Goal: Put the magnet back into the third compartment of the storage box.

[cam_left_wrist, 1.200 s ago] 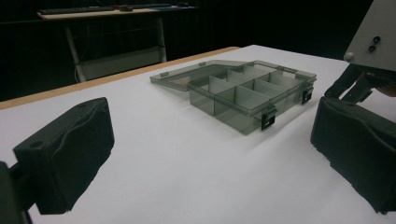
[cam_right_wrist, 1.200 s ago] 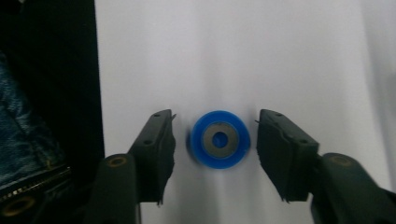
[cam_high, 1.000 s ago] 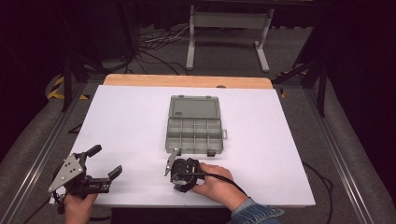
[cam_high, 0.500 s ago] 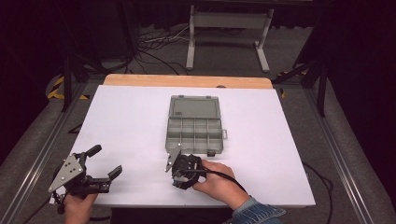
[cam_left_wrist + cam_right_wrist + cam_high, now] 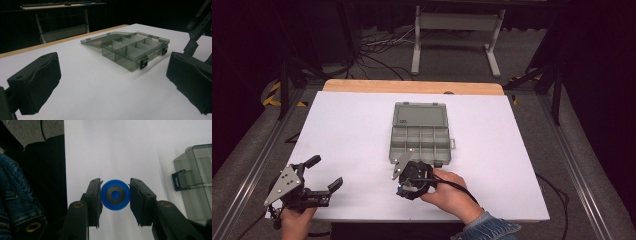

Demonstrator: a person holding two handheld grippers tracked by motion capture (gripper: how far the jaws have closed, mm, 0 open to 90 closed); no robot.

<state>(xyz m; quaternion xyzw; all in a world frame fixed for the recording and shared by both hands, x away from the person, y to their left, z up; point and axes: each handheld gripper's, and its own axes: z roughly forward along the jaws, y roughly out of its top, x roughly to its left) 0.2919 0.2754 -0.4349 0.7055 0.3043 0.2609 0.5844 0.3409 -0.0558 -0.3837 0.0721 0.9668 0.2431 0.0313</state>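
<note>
Blue plastic is the star of this one, but starting from the high view: an open grey organizer box (image 5: 420, 132) sits mid-frame on the white table (image 5: 352, 130), lid flipped back toward the far edge. The right tongs (image 5: 401, 172) are just below the box's near left corner, practically at its rim. The left tongs (image 5: 324, 172) are way off at the lower left, well apart from everything.

Left gripper view: both pads spread wide with nothing between them, so those tongs are open. The box (image 5: 130, 48) is at upper right of the frame, dividers visible, compartments look empty as far as I can tell.

Right gripper view: the tongs (image 5: 115, 196) are clamped on a little blue wheel (image 5: 115, 194) with a dark hub, held flat-face to the camera, one pad on each side of its rim. The box corner (image 5: 197, 175) with its latch is at the right edge of the frame.

So the right hand is the near one, and I'd guess the wheel needs to go up and sideways over that rim into a compartment.
</note>
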